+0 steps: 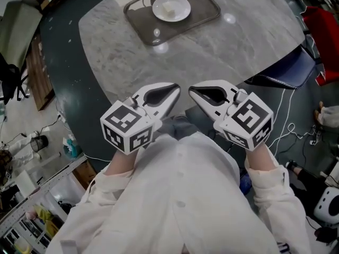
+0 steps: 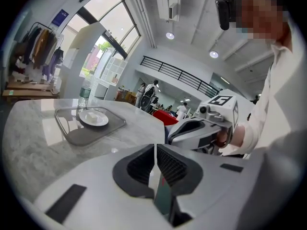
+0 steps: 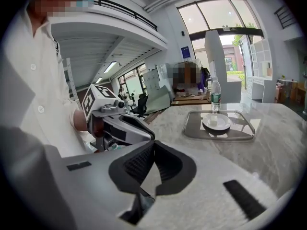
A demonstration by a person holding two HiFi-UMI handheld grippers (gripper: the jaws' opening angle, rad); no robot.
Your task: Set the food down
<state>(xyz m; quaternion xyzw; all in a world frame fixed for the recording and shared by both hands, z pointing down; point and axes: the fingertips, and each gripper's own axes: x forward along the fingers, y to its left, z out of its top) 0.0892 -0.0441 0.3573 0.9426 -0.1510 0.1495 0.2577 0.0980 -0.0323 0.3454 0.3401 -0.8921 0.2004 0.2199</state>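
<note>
In the head view, the left gripper (image 1: 176,88) and the right gripper (image 1: 192,89) hung side by side at the near edge of the table (image 1: 228,52), close to the person's shirt (image 1: 180,194), with their tips angled toward each other. Each gripper's own view showed its jaws pressed together with nothing between them. The food (image 1: 169,8), a small pale piece, lay on a white plate (image 1: 183,3) in a grey tray (image 1: 207,10) at the table's far side, well apart from both grippers. The gripper views showed a whole bottle (image 3: 215,98) upright by the tray's far rim. The head view cut it off at the top.
</note>
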